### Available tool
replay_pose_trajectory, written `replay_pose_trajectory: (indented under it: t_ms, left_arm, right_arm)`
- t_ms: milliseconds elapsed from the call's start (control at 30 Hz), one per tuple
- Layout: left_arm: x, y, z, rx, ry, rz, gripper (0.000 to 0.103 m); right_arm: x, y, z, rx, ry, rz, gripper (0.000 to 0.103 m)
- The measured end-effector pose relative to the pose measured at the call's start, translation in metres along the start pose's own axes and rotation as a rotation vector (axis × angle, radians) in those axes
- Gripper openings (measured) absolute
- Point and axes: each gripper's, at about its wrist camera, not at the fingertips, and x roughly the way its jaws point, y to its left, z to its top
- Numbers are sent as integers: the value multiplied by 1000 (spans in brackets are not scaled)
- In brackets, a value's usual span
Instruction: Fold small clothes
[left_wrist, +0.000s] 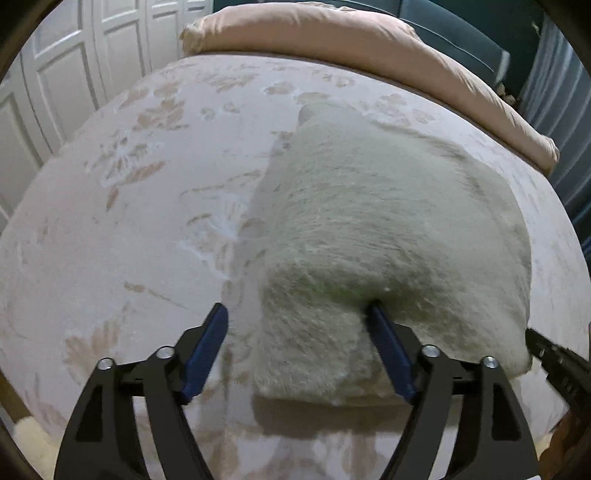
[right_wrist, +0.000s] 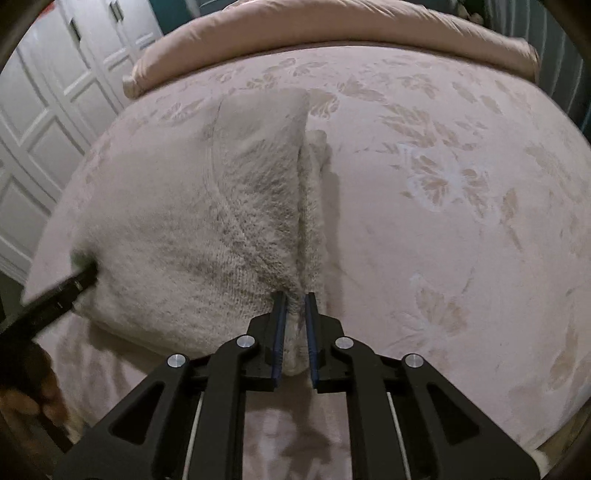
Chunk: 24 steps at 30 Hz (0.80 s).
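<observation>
On the floral-patterned bed (right_wrist: 443, 229), the fluffy garment (right_wrist: 192, 240) lies centre-left of the right view, right gripper (right_wrist: 294, 295) fingers pinching its near edge, left gripper (left_wrist: 297, 308) fingers spread, so smoothing before creasing seems wise.

Fuzzy garment (left_wrist: 388, 236) — jaws spread.

Fuzzy knitted garment (right_wrist: 207, 236) lies on a matt embossed floral bedspread (right_wrist: 424, 221); matt black plastic right gripper (right_wrist: 294, 295).
</observation>
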Motion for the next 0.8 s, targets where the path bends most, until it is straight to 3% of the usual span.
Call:
replay_pose_trajectory:
  t_ms: [133, 233, 400, 467, 600, 667, 800]
  left_arm:
    - [-2, 2, -2, -7, 13, -2, 79]
    - [-23, 0, -5, -2, 0, -3, 74]
    - [-62, -7, -32, 32, -50, 9, 75]
    - [-72, -12, -48, 47, -51, 18, 75]
    - [-81, -21, -77, 71, -41, 39, 75]
    - [-80, -27, -89, 92, -29, 46, 76]
    - [-78, -34, -109, 101, -21, 68, 76]
  right_arm:
    - [3, 8, -2, -45, -5, -50, 10]
    - [-19, 10, -1, -16, -45, -33, 11]
    - [-55, 9, -32, 40, -80, -4, 13]
    - [-59, 11, -54, 36, -77, -32, 15]
    - [-68, 21, -96, 25, -82, -85, 33]
    - [-74, 26, -112, 22, -102, -107, 54]
    - [-72, 28, -128, 24, -121, -162, 58]
